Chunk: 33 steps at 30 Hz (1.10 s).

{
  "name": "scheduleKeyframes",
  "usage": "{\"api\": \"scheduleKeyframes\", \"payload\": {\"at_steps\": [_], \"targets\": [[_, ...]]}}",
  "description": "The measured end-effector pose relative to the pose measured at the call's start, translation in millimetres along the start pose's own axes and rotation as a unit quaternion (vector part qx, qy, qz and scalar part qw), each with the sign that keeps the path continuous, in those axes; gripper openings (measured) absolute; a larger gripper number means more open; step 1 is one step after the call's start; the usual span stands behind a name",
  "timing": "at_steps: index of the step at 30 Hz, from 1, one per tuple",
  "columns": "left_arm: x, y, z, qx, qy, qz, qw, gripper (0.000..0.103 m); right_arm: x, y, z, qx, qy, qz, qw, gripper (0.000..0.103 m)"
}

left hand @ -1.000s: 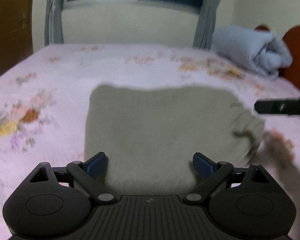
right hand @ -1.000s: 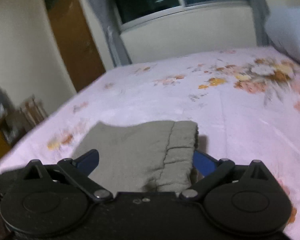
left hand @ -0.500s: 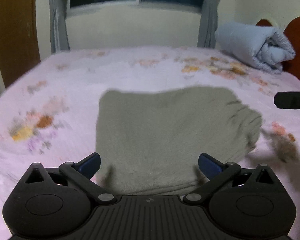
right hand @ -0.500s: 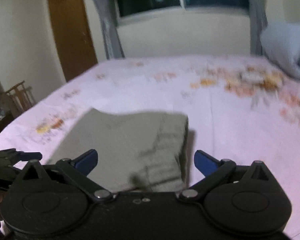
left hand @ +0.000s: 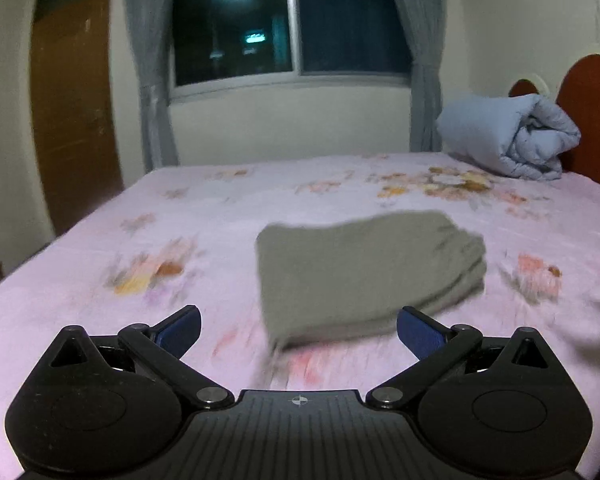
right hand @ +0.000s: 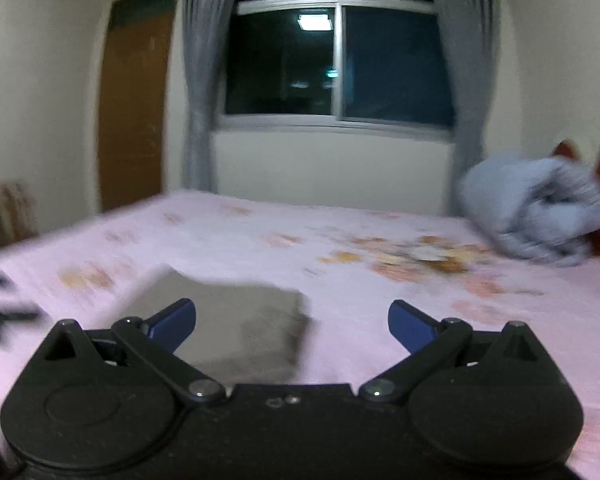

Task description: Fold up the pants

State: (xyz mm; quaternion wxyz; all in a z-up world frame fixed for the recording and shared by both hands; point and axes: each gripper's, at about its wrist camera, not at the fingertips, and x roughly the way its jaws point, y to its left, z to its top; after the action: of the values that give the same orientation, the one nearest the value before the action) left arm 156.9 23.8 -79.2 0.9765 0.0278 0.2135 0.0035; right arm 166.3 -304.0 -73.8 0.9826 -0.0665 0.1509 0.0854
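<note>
The olive-grey pants (left hand: 364, 272) lie folded in a compact rectangle on the pink floral bed (left hand: 220, 208). My left gripper (left hand: 298, 330) is open and empty, raised above the bed just short of the pants' near edge. In the right wrist view the pants (right hand: 236, 320) lie ahead and to the left. My right gripper (right hand: 292, 324) is open and empty, held above the bed with the pants' right corner between its fingers in the view. Both views are blurred by motion.
A rolled light-blue blanket (left hand: 508, 136) lies at the far right by the red-brown headboard (left hand: 592, 116). A window with grey curtains (left hand: 288, 28) is behind the bed. A wooden door (left hand: 72, 104) stands at the left. The blanket also shows in the right wrist view (right hand: 540, 216).
Both grippers have pulled back and risen away from the folded pants, which now lie farther off. The pants stay on the bed.
</note>
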Motion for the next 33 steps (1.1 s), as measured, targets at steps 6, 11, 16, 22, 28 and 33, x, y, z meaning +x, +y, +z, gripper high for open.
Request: {"api": "scheduleKeyframes", "payload": {"at_steps": [6, 11, 16, 22, 28, 33], "targets": [[-42, 3, -29, -0.037, -0.029, -0.002, 0.9989, 0.103, -44, -7, -34, 0.008, -0.025, -0.031, 0.999, 0.097], [-47, -8, -38, -0.037, -0.038, -0.012, 0.9985, 0.103, -45, 1, -44, 0.017, -0.02, -0.033, 0.999, 0.097], [-40, -14, -39, -0.035, -0.028, -0.002, 0.999, 0.103, -47, -9, -49, 0.049, -0.006, -0.034, 0.998, 0.097], [-50, -14, -40, -0.028, -0.05, -0.001, 0.9983, 0.103, -53, -20, -53, 0.08, -0.007, -0.04, 0.996, 0.097], [-49, -10, -40, -0.038, -0.051, -0.005, 0.998, 0.103, -50, -13, -54, 0.06, 0.0, -0.044, 0.997, 0.097], [-50, -12, -40, -0.029, -0.052, -0.005, 0.9982, 0.103, -45, -9, -54, 0.046, 0.01, -0.042, 0.998, 0.097]]}}
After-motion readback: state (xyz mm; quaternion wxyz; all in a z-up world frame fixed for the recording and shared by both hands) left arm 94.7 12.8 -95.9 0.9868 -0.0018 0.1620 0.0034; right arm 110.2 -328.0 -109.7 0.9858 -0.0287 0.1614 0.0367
